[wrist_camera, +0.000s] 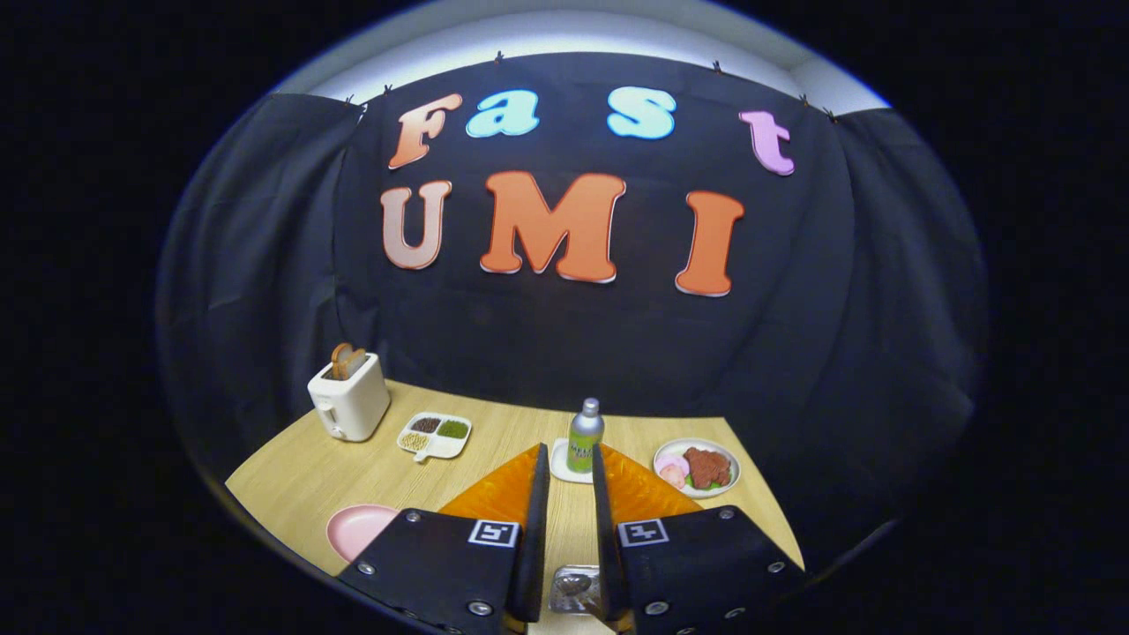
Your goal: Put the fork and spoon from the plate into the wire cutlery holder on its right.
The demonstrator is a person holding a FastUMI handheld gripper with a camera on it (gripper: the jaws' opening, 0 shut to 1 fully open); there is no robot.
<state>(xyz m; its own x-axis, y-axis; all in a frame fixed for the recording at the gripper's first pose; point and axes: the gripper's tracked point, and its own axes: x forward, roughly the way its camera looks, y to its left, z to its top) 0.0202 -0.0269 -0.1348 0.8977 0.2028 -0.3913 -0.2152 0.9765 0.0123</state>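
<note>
My gripper [569, 459] is raised above the wooden table [291, 476], its fingers close together. A shiny metal piece that looks like the spoon's bowl [573, 589] sits between the finger bases, touching both, so the gripper is shut on it. The spoon's handle is hidden. The pink plate [357, 529] lies below and left of the left finger, partly covered by the gripper body. What lies on the plate is hidden.
An orange mat [494, 494] lies under the fingers. Just beyond the fingertips a green bottle [585, 437] stands on a white coaster. A toaster with toast [348, 406] and a white divided dish [434, 435] stand far left, and a plate of meat [697, 467] far right.
</note>
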